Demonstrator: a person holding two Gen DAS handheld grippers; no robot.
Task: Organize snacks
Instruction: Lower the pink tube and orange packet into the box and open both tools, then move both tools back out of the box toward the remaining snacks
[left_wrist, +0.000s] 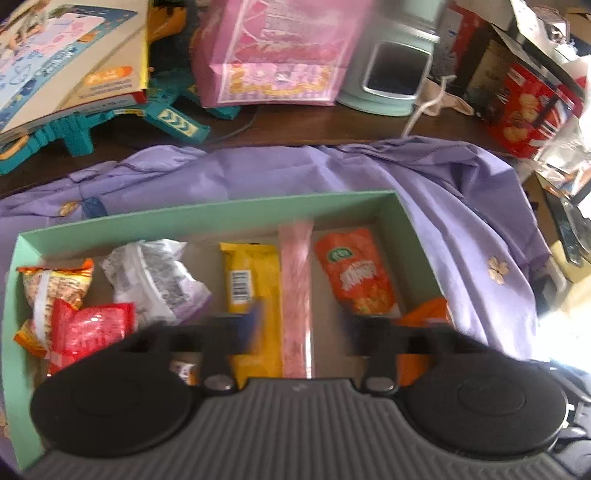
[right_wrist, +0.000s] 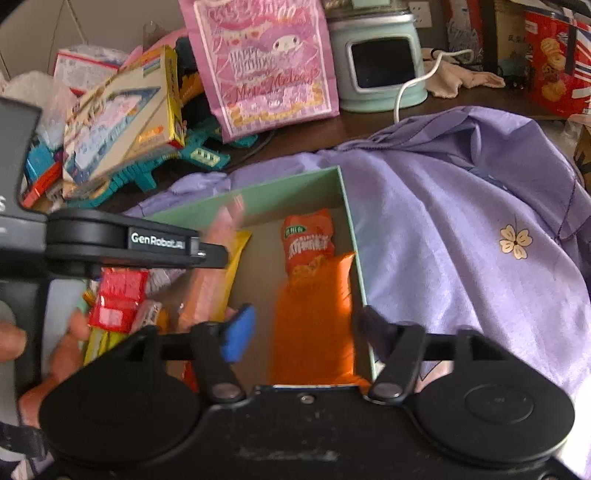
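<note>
1. A purple cloth is spread over a dark table, filling the middle and right of both views.
2. A green box is seen on the cloth, at centre and lower left of the left view.
3. Snacks are laid inside it: a yellow bar, a pink stick, an orange packet, a grey packet and a red packet.
4. The left gripper is held wide open over the bar and stick; nothing is gripped.
5. The right gripper is likewise open and empty, with a blurred orange bag between its jaws, apparently untouched.
6. Tidy rows are judged best kept by closing on one wrapper at its middle, clear of neighbours.
</note>
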